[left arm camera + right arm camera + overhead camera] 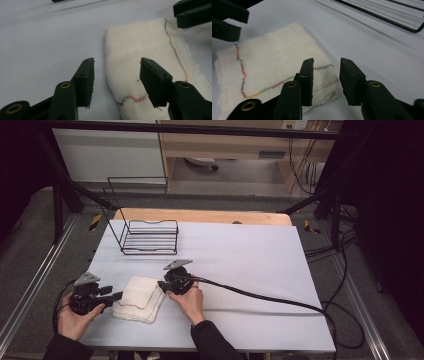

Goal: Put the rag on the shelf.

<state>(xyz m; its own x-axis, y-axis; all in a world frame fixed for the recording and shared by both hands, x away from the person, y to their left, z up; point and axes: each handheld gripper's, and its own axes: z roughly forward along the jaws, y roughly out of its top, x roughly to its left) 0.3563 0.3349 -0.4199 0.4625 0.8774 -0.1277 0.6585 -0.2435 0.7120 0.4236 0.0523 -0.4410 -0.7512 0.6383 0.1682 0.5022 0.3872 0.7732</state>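
While both grippers' fingers gape empty, folded towel (138, 298) lies flat, long axis leaning right

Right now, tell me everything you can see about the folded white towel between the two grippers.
The towel is off-white, soft woven cloth, folded into a thick square of several layers, with a multicoloured zigzag stitch line running across its top. It lies flat on the white table, near the front edge. Both grippers have open jaws at its opposite sides, neither pressing it.

Blk grippers w/ brass screws (grey top plates), blk cables, dark sleeves.
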